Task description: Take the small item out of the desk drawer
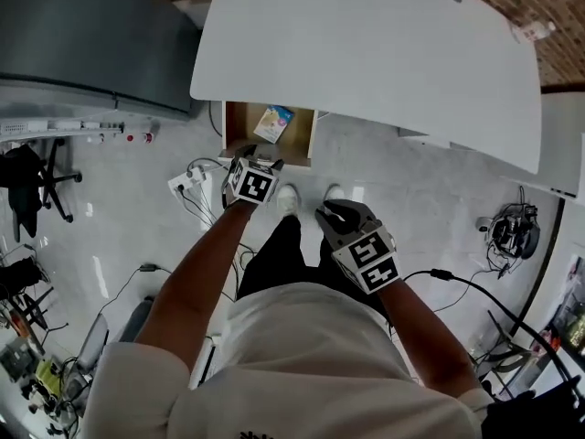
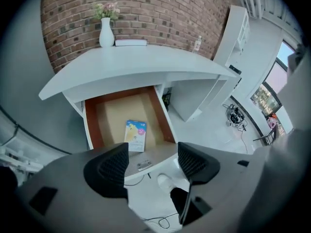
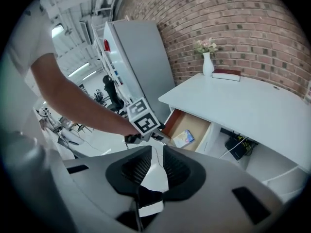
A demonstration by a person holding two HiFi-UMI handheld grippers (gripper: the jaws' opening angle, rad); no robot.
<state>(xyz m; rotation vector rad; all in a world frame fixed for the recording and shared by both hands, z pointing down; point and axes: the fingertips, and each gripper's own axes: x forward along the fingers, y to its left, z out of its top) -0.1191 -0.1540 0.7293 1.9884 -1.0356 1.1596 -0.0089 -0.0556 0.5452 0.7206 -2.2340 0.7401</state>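
**A:** What takes up the most room?

**B:** The white counter [image 1: 384, 53], curved along its front and set against a brick wall [image 2: 146, 8]. A tall grey cabinet [image 3: 141, 67] stands beside it.

**A:** And the drawer?

**B:** The drawer [image 2: 92, 127] is pulled out from under the counter's left end in the head view. It has brown sides, a pale bottom and a white front.

**A:** Where are the tools?

**B:** The left hand-held gripper [image 2: 153, 163] hovers just in front of the drawer. Its jaws stand wide apart with nothing between the pads, only the drawer front and the floor beyond. The right hand-held gripper [image 3: 156, 169] hangs lower and further back, over the person's legs and well apart from the drawer. Its jaws show only a narrow gap, and it holds nothing. Each one carries a cube of black-and-white square markers.

**A:** Anything on top of the counter?

**B:** A white vase [image 2: 106, 33] with pale flowers stands at the back, with a flat book [image 2: 130, 42] just beside it.

**A:** And the small item?

**B:** The small item [image 2: 136, 135] lies flat on the drawer bottom near the front wall, touched by neither tool. It is a yellow-and-blue packet with a pink spot — its print is too small to read.
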